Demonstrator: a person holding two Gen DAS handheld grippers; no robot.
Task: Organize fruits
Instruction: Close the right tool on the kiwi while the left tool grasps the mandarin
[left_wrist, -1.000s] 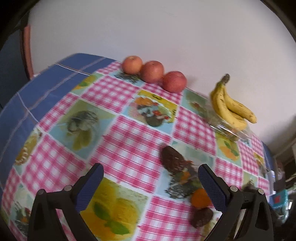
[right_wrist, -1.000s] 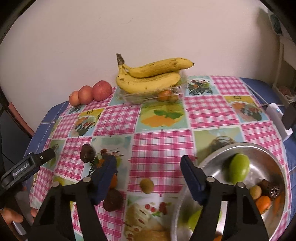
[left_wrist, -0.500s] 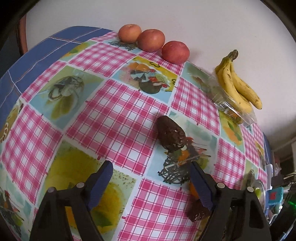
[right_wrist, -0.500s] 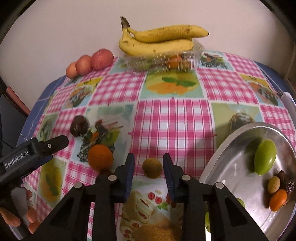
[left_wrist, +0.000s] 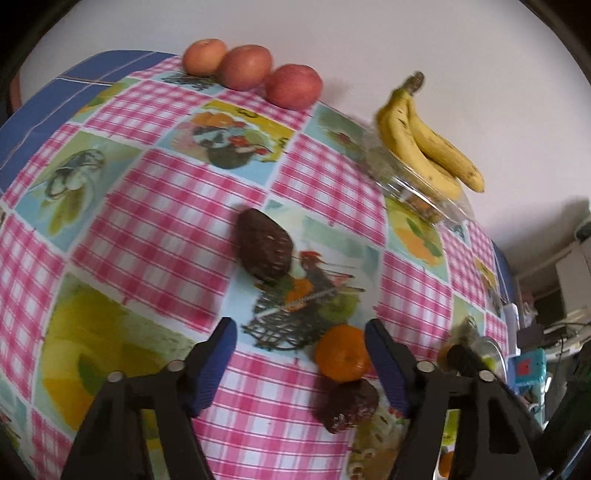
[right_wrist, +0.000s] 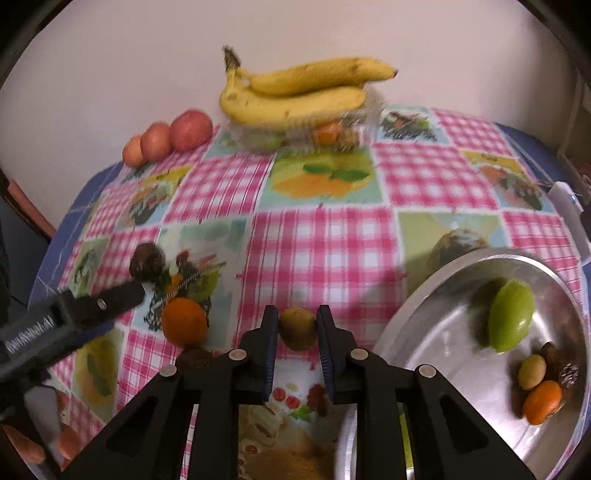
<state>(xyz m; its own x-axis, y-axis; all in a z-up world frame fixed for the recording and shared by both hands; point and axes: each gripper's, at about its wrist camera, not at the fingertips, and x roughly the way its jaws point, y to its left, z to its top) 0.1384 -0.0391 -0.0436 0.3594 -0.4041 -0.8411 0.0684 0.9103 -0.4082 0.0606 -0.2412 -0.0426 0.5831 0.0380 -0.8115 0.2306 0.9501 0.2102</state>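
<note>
My right gripper (right_wrist: 295, 325) is shut on a small brown-green kiwi (right_wrist: 297, 328), low over the checked tablecloth. A steel bowl (right_wrist: 424, 295) at the right holds a green fruit (right_wrist: 511, 319), an orange fruit (right_wrist: 542, 401) and a few small ones. My left gripper (left_wrist: 301, 341) is open above the cloth. An orange (left_wrist: 342, 352) lies just inside its right finger, touching a dark fruit (left_wrist: 347, 404) below it. Another dark brown fruit (left_wrist: 263, 248) lies ahead of the left gripper. The orange also shows in the right wrist view (right_wrist: 184, 322).
Three apples (left_wrist: 251, 66) line the back wall. Bananas (right_wrist: 295, 92) rest on a clear plastic box (right_wrist: 325, 129) with small fruit inside. A white object (right_wrist: 569, 214) lies at the table's right edge.
My right gripper closed from wide open onto the kiwi. My left gripper moved forward and right, bringing the orange between its fingers.
</note>
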